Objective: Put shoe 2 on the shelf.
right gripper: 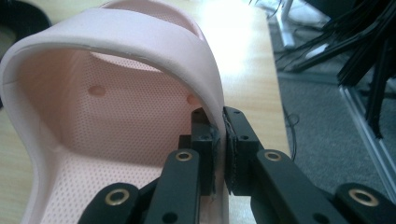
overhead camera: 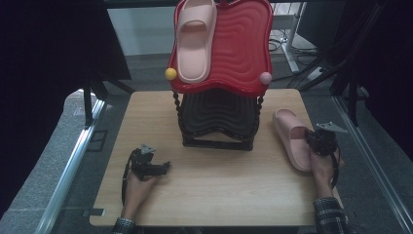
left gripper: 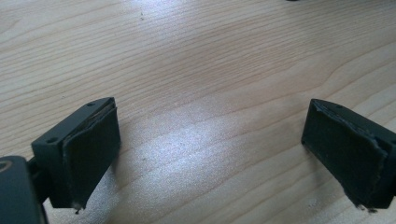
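The tabletop (overhead camera: 209,170) carries a two-tier rack; its red top tray (overhead camera: 243,44) holds one pink slipper (overhead camera: 195,41) at its left, while the black lower tray (overhead camera: 219,114) looks empty. The second slipper (overhead camera: 290,137) lies near right, the right gripper (right gripper: 219,140) pinching its strap edge. That thin hold could slip during lifting. The left gripper (left gripper: 210,154) rests near left, jaws spread wide.

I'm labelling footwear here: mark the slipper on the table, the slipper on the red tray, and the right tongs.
slipper on the table (overhead camera: 290,138), high view, footbed.
slipper on the red tray (overhead camera: 194,58), high view, footbed.
right tongs (right gripper: 219,140), right gripper view, between tips.
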Demonstrator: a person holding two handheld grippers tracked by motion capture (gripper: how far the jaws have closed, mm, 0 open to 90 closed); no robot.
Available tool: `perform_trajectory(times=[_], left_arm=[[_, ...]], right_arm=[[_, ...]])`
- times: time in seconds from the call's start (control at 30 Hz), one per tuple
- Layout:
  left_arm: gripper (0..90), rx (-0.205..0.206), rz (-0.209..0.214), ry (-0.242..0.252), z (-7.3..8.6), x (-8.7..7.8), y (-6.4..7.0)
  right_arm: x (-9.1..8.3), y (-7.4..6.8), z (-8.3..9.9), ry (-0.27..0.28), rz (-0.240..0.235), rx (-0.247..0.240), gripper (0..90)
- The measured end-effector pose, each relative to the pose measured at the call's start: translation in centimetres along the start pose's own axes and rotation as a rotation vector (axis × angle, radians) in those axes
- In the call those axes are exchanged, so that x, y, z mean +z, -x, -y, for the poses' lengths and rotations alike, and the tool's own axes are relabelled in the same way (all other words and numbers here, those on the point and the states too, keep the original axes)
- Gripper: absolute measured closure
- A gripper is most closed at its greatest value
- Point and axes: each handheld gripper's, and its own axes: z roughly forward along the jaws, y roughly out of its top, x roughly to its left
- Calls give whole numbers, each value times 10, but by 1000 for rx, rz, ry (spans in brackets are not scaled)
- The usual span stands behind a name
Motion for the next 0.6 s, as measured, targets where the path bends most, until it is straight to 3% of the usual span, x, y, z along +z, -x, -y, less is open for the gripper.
perform_trajectory(times=[0.27, 0.6], left_arm=[[45, -2, -1, 1, 0, 0, 0], [45, -3, -3, 1, 0, 0, 1]], right_arm=[[-8, -7, -8, 99, 27, 20, 838], [-21, -20, -31, 197, 21, 0, 838]])
